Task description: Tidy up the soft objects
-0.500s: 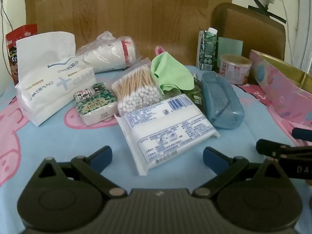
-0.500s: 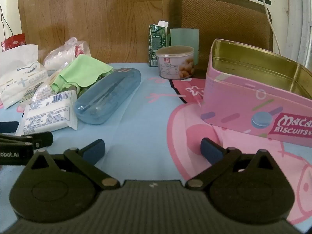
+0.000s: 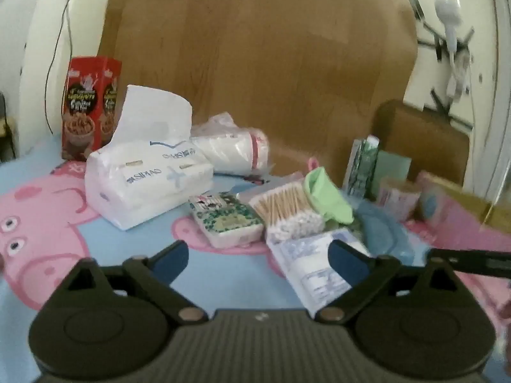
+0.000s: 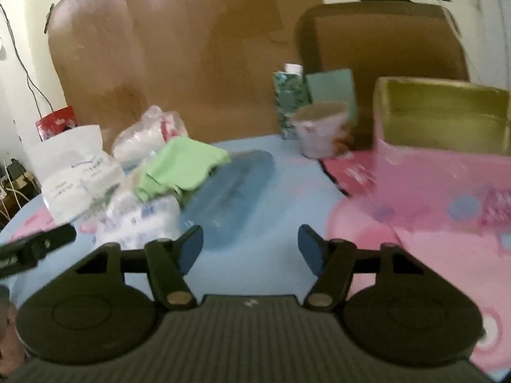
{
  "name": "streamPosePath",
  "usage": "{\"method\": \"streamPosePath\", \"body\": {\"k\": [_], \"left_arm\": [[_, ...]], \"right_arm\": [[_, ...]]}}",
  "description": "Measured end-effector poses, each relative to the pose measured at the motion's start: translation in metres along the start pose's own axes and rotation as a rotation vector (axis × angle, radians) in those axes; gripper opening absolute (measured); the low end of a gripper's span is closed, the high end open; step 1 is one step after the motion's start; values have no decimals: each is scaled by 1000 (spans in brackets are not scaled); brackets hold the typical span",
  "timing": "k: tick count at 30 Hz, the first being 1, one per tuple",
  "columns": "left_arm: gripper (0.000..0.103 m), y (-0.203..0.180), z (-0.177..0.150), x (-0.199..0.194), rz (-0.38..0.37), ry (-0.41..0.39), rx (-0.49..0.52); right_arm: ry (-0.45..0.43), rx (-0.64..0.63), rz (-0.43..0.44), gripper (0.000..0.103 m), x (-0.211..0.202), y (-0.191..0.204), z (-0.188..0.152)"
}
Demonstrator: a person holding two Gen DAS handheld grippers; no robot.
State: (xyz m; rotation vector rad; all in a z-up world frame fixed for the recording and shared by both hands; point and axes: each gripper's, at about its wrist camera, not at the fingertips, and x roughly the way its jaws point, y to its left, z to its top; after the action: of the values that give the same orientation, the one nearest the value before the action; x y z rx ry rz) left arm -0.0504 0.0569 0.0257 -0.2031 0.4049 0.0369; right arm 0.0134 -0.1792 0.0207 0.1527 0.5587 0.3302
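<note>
Jaws of left gripper [image 3: 257, 257] and right gripper [image 4: 250, 244] spread, empty. Soft items clustered far left on tabletop [image 3: 223, 274]: tissue pack [image 3: 147, 182], green cloth [image 4: 182, 166]. Risk: crowding; jaws could snag adjacent cotton swabs [image 3: 287, 210].

Crumpled green cloth [image 4: 182, 166] atop cotton swabs [image 3: 287, 210], beside tissue pack [image 3: 150, 182].

A red snack box [image 3: 91, 107] stands at the back left; a green carton [image 4: 290, 102] adjoins a cup [image 4: 321, 127].
</note>
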Motion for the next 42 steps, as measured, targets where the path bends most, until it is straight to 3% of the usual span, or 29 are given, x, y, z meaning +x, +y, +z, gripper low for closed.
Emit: {"method": "streamPosePath", "body": {"k": [5, 6, 8, 11, 16, 21, 23, 24, 27, 29, 34, 39, 42], "left_arm": [[97, -5, 0, 6, -6, 13, 4], [97, 1, -3, 5, -14, 13, 0], [97, 8, -5, 5, -26, 16, -5], [97, 10, -7, 7, -48, 20, 5], [90, -4, -7, 8, -134, 72, 85], [85, -69, -2, 1, -440, 243, 131], [81, -100, -5, 14, -507, 371, 145], [74, -112, -8, 24, -522, 447, 139], [62, -130, -15, 45, -590, 590, 30], [61, -140, -15, 46, -580, 593, 23], [60, -182, 18, 33, -630, 470, 95], [61, -266, 52, 58, -676, 367, 194], [62, -311, 55, 90, -672, 364, 237]], "right_arm": [[115, -4, 44, 70, 53, 26, 21], [152, -8, 33, 70, 66, 31, 20], [129, -64, -18, 65, 70, 36, 13], [121, -51, -19, 60, 57, 34, 6], [115, -19, 11, 58, -7, -2, -19], [101, 87, 75, 58, -64, -21, -49], [72, 136, 104, 57, -74, -24, -58], [59, 165, 125, 57, -76, -27, -62], [38, 195, 153, 57, -78, -33, -64], [19, 196, 143, 57, -79, -37, -63], [-137, 167, 116, 57, -100, -55, -41], [-308, 110, -38, 57, -105, -81, 6], [-325, 101, -135, 57, -90, -106, 25]]}}
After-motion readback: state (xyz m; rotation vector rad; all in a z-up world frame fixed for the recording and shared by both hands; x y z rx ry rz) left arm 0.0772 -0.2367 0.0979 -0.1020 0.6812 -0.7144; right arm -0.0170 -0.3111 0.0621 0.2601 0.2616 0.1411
